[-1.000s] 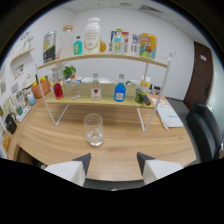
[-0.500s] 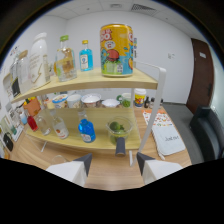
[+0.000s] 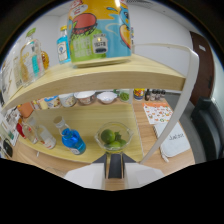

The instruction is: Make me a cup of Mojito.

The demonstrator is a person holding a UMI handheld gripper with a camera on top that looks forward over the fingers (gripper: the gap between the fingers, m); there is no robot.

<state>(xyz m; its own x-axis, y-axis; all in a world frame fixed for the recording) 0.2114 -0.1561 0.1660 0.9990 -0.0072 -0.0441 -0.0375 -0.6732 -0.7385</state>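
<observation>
A clear glass bowl of green limes point(image 3: 114, 137) stands on the lower wooden shelf point(image 3: 125, 120), just ahead of my fingers. My gripper point(image 3: 115, 167) is open, level with the shelf's front edge, and holds nothing. A dark clip on that edge shows between the white fingertips point(image 3: 90, 175). To the bowl's left lies a bottle of blue liquid point(image 3: 74, 141), then clear bottles point(image 3: 42, 135). At the back of the shelf stand small bowls point(image 3: 85, 97) of ingredients. The drinking glass is out of view.
A big colourful can point(image 3: 100, 30) and several bottles point(image 3: 30, 60) stand on the upper shelf point(image 3: 145, 70), overhanging close above. A white shelf post point(image 3: 172, 110) rises right of the bowl. Beyond it are a printed card point(image 3: 157, 112), a notebook point(image 3: 175, 142) and a dark chair point(image 3: 210, 130).
I have moved in close to the shelves and to the right. The drinking glass has dropped out of view, and the lime bowl now sits just ahead of the fingers.
</observation>
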